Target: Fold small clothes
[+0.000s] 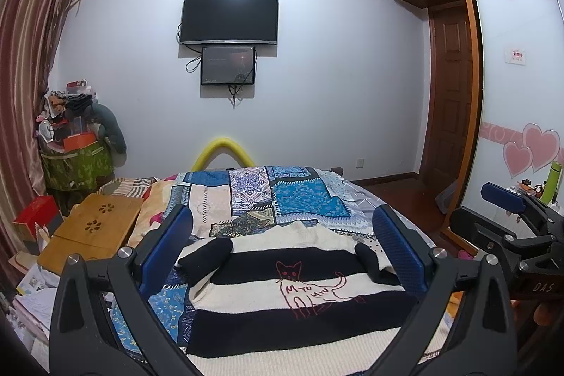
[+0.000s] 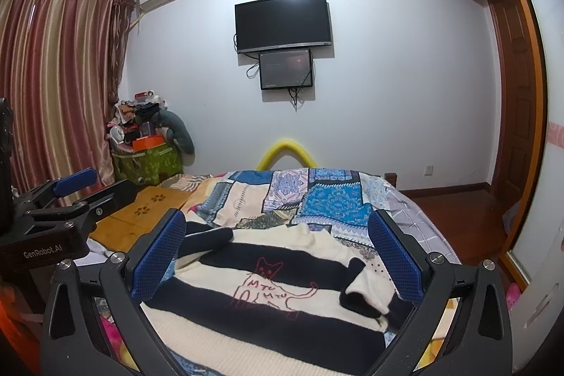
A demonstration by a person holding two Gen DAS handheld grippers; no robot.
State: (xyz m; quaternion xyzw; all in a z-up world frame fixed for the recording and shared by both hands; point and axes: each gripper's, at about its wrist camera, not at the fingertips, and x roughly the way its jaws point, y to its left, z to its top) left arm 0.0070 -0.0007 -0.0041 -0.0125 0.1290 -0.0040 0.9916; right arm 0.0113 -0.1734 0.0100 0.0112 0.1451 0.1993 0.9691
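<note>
A small striped sweater (image 1: 299, 302) lies flat on a patchwork quilt (image 1: 268, 196) atop a bed, hem nearest the cameras and neck toward 12 o'clock, so its long axis runs away from the viewer toward the far wall. Black and cream bands cross it from 9 to 3 o'clock, and a red outline cat (image 1: 310, 288) is drawn on its chest. Both dark-cuffed sleeves are folded in over the body, one at 10 o'clock, one at 2 o'clock.

The left gripper (image 1: 282, 242) hangs above the sweater with its blue-padded fingers spread wide and holding nothing; the right gripper (image 2: 276, 245) hovers likewise, its fingers also wide apart and empty. Each appears at the edge of the other's view, the right one at 3 o'clock in the left wrist view.

At 9 o'clock beside the quilt lies a wooden lap tray (image 1: 95, 228). Farther off, a yellow foam tube (image 1: 222, 150) arches behind the bed. On the far wall at 12 o'clock hang a dark television (image 1: 229, 18) and a smaller screen (image 1: 228, 65) beneath it.
</note>
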